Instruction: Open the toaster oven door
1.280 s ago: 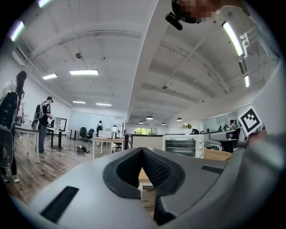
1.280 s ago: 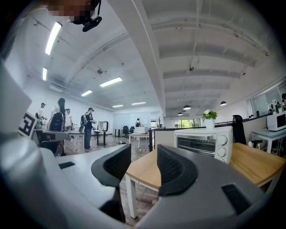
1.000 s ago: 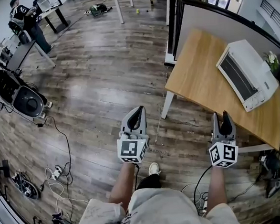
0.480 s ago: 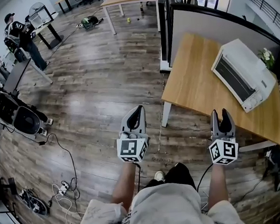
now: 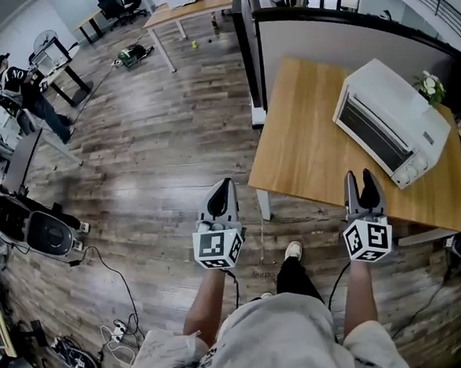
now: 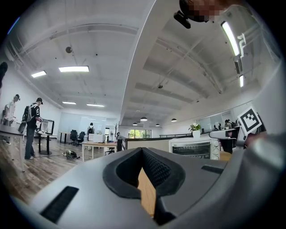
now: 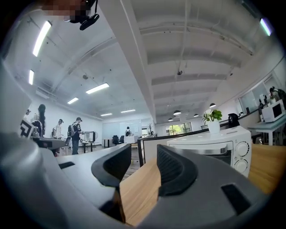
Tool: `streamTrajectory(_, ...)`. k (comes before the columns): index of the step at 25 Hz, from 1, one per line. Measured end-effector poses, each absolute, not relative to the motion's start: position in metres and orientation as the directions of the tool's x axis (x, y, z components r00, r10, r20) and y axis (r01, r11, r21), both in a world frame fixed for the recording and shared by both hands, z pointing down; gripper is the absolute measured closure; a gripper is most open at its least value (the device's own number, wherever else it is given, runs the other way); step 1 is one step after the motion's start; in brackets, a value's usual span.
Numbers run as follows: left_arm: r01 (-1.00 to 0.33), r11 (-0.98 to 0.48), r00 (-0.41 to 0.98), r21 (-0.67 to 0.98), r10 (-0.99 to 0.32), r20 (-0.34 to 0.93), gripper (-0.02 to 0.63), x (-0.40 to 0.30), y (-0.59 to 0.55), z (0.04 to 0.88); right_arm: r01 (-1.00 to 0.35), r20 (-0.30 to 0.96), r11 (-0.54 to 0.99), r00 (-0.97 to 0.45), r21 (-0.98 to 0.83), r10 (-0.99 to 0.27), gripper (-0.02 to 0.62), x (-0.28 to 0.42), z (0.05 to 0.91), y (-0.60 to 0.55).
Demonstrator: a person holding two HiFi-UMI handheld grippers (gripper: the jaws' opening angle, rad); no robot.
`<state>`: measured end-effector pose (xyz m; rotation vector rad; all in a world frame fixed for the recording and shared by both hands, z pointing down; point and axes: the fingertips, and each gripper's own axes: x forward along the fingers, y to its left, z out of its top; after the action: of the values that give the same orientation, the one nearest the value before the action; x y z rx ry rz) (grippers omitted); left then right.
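A white toaster oven (image 5: 387,121) stands on the wooden table (image 5: 306,142) with its glass door closed, and its knobs face the table's near right edge. My left gripper (image 5: 221,189) hovers over the floor just left of the table corner, its jaws shut and empty. My right gripper (image 5: 361,179) is held over the table's near edge, short of the oven, open with nothing between its jaws. In the right gripper view the toaster oven (image 7: 214,145) is ahead to the right of my right gripper (image 7: 144,154). In the left gripper view the toaster oven (image 6: 192,147) sits far right.
A grey partition screen (image 5: 338,30) backs the table, and a potted plant (image 5: 428,87) stands behind the oven. On the wooden floor to the left are a black machine (image 5: 29,225) and loose cables (image 5: 119,332). A person (image 5: 23,91) stands at a far desk.
The person carrying the grippers has stepped toward the table, so the table and oven lie closer and further left in view. Both grippers keep their pose and jaw state.
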<state>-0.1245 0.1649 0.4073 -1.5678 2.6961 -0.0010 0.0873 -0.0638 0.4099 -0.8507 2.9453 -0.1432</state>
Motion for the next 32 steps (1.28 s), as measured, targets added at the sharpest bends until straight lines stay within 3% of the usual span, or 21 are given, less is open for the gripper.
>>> streamTrajectory(18,-0.914,0.393,-0.395,-0.102,-0.919,-0.005,0.592,-0.138,-0.036,0.398,-0.639,0.039,0.751,-0.765,-0.166,-0.643,0.421,0.102,0.438,-0.211)
streamTrajectory(32,-0.960,0.241,-0.247,-0.141,-0.969,0.029,0.592,-0.122,-0.150,0.405,-0.629,0.050,0.725,-0.764,-0.281,-0.644,0.421,0.096,0.444,-0.259)
